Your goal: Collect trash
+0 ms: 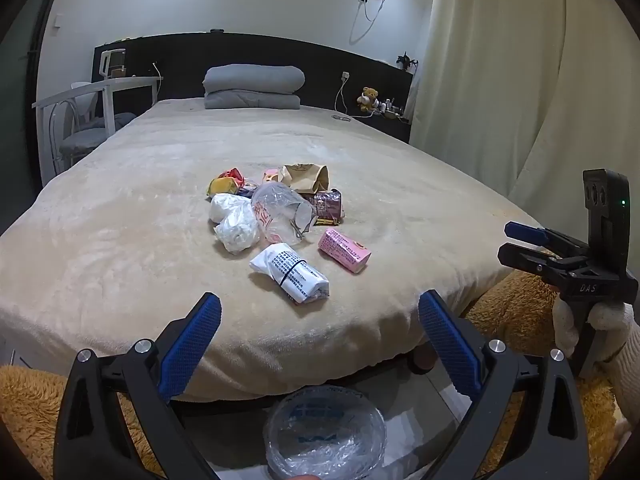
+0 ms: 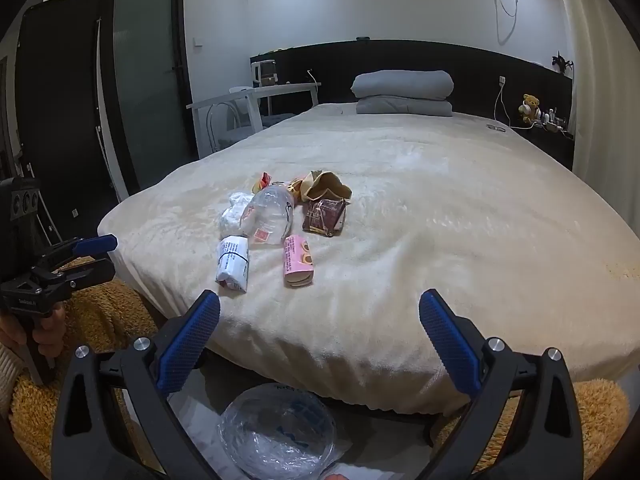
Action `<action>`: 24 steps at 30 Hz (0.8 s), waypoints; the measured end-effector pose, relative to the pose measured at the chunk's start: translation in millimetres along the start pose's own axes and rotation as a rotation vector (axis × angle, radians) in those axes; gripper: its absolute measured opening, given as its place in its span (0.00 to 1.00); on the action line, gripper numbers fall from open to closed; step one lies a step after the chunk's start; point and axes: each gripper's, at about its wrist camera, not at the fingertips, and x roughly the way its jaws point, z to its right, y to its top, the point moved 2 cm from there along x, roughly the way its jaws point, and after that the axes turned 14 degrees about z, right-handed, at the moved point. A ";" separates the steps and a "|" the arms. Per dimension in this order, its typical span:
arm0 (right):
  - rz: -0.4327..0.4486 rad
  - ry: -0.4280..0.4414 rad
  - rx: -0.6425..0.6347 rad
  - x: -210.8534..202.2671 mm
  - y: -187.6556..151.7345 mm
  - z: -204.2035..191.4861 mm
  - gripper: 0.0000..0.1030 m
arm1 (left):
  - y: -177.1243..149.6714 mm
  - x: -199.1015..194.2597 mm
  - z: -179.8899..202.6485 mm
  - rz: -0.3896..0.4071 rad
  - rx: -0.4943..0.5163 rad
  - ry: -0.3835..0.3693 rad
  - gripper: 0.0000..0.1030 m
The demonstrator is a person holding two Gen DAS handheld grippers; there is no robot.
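Start of trash pickup: nothing grasped yet.

I hold the left gripper [image 1: 320, 322] and right gripper [image 2: 320, 320] short of the bed [image 1: 120, 240], fingers spread and empty. The trash pile [image 1: 276, 216] sits near the bed's front edge; the lined bin [image 1: 326, 436] waits below. Next, I'd reach for the wrapped white packet [image 1: 290, 272].

One pink carton [image 1: 344, 255], one white rolled packet with a black band [image 1: 290, 271], one clear plastic bag [image 1: 280, 210], two crumpled white wads [image 1: 234, 220], one brown paper bag [image 1: 305, 178], one maroon packet [image 1: 328, 203], one teddy bear [image 1: 368, 98] upper right, two folded grey blankets [image 1: 253, 86]
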 end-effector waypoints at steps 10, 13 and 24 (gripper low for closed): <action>0.000 0.035 0.001 -5.3 3.8 -0.5 0.96 | -2.2 6.7 5.0 -0.018 0.016 -0.003 0.94; -0.024 0.011 0.014 -4.7 1.5 1.2 0.96 | -2.5 4.2 6.2 -0.017 0.018 -0.005 0.94; -0.044 0.020 -0.002 4.2 -3.2 -6.0 0.96 | -2.3 3.3 6.0 -0.018 0.026 -0.003 0.94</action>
